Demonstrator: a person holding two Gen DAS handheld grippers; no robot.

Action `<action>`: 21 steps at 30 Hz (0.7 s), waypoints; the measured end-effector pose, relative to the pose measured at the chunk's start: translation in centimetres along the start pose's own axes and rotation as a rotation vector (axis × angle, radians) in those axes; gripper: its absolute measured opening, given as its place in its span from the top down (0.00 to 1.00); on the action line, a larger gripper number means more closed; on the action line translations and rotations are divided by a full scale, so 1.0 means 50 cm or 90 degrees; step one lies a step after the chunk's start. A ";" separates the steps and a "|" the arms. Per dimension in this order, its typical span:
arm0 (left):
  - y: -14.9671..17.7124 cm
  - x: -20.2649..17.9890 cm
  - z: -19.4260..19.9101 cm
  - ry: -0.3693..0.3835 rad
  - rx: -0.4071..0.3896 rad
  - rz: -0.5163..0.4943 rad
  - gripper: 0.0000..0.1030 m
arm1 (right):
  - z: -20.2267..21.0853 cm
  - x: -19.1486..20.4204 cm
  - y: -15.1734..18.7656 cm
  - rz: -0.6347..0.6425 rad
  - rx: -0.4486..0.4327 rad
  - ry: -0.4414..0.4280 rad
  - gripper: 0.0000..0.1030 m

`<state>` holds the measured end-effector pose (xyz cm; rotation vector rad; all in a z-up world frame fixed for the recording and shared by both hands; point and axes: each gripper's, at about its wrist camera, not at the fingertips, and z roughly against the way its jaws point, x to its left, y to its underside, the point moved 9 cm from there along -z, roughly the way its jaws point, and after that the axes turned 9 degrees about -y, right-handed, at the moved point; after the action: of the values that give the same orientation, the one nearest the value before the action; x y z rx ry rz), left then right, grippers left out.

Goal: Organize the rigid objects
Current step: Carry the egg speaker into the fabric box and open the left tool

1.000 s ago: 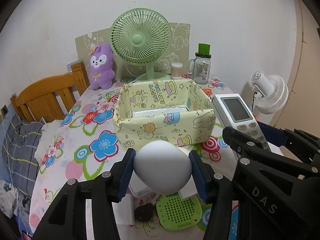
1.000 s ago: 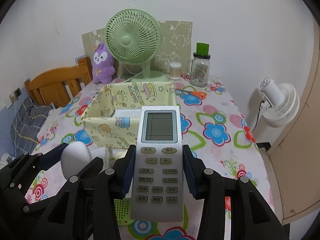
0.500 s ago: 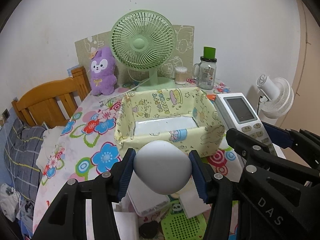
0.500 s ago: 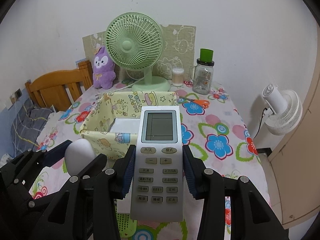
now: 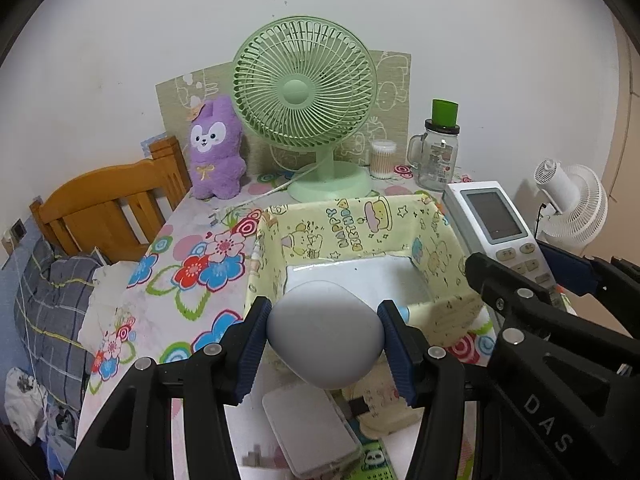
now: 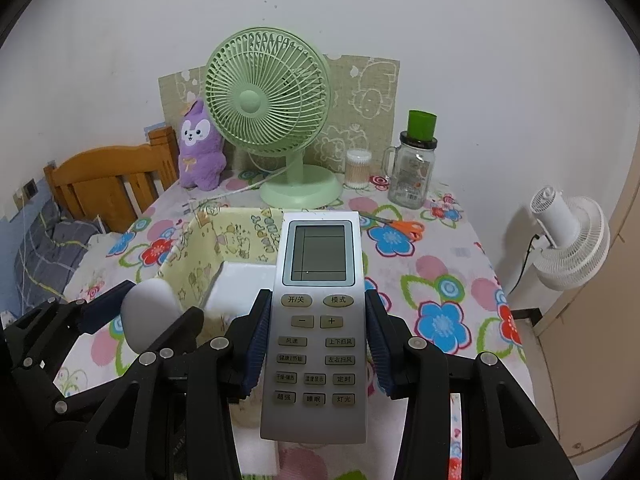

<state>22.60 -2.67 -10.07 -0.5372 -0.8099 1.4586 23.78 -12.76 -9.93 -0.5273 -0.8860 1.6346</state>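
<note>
Both tools loaded, side by side over the near edge of the yellow fabric box (image 5: 352, 224) on the tabletop (image 6: 440, 280). Left tool (image 5: 323, 340) clamps a smooth white egg-shaped gadget (image 5: 324, 334); right tool (image 6: 316, 340) pinches the grey AC remote (image 6: 318, 320) by its sides, screen end jutting fwd over the box. Risks, imo: rounded shell could squirt out of the pads; tools sit v. close, could knock each other; soft box wall may fold if bumped.
</note>
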 end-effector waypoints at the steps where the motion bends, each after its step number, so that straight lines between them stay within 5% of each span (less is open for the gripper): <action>1: -0.005 0.001 -0.004 0.004 0.001 0.004 0.45 | -0.003 0.001 -0.004 -0.001 0.000 -0.002 0.54; 21: -0.079 -0.005 -0.101 0.010 0.015 -0.002 0.45 | -0.101 -0.030 -0.079 -0.032 0.011 -0.013 0.54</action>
<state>29.01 -2.43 -10.36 -0.5281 -0.7801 1.4573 30.37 -12.57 -10.11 -0.4736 -0.8931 1.6027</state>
